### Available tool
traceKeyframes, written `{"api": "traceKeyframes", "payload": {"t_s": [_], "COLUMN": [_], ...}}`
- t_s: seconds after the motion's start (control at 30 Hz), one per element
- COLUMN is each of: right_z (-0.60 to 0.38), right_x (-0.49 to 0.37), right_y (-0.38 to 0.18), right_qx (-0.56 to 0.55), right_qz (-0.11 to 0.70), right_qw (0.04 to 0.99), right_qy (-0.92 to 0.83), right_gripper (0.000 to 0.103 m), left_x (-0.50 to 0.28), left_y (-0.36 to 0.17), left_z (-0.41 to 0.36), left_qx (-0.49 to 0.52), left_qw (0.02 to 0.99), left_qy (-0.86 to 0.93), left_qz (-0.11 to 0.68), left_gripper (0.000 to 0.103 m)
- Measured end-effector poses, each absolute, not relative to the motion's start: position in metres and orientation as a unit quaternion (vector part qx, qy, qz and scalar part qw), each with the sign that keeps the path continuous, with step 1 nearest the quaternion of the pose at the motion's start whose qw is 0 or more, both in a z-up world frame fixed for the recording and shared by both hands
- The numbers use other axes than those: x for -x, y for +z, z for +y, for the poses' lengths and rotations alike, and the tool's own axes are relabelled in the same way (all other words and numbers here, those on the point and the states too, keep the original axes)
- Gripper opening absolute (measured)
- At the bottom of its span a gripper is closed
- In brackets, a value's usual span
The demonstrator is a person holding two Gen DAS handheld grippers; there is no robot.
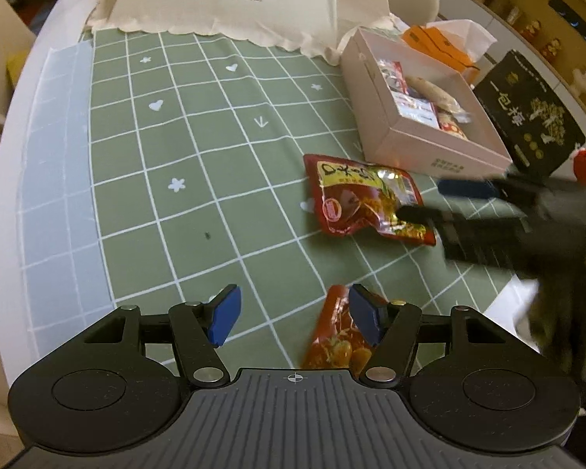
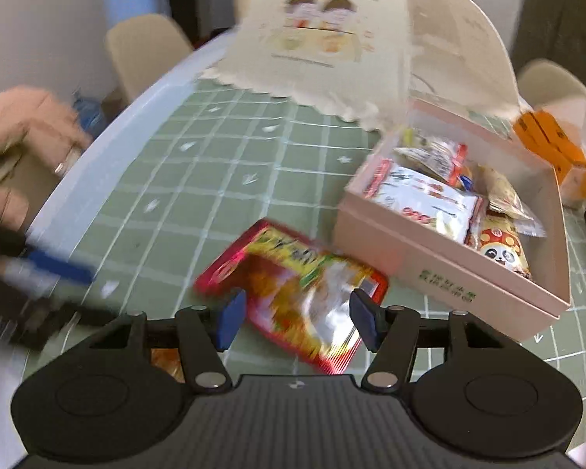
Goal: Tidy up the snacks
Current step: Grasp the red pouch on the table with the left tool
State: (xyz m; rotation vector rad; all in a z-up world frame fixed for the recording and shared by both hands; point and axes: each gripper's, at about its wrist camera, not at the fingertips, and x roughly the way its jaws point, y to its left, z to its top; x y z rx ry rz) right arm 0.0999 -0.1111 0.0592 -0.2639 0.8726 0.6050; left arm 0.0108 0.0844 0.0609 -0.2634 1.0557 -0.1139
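Red foil snack pouch lies flat on the green checked desk beside the pink cardboard box, just ahead of my spread, empty right claw, nearer than my spread left claw.

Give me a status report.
Both grippers, left and right, open. Right straddles red snack packet, ungripped. Pink box beside it. Nothing blocking.

chairs – cream, around table | wall – white | shelving – wooden
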Motion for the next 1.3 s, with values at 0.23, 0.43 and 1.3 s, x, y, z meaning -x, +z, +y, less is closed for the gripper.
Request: {"api": "traceKeyframes", "payload": {"t_s": [0.23, 0.43, 1.3], "right_z": [-0.104, -0.082, -0.197], "right_x": [-0.133, -0.08, -0.046], "right_y": [0.032, 0.037, 0.02], "right_qx": [0.075, 0.085, 0.123], "right_qz": [0.452, 0.472, 0.489], "right_qw": [0.848, 0.785, 0.846], "right_qy": [0.265, 0.393, 0.174], "right_gripper": [0.06, 0.063, 0.058], "left_x": [-0.004, -0.004, -0.127], "left_y": [0.061, 0.056, 0.052], "left_z": [0.085, 0.116, 0.065], "left_qx": [0.121, 0.173, 0.143], "left_qw": [0.854, 0.849, 0.886], "left_qy": [-0.054, -0.007, -0.155], "left_qz": [0.503, 0.499, 0.413], "left_gripper": [0.067, 0.066, 0.066]}}
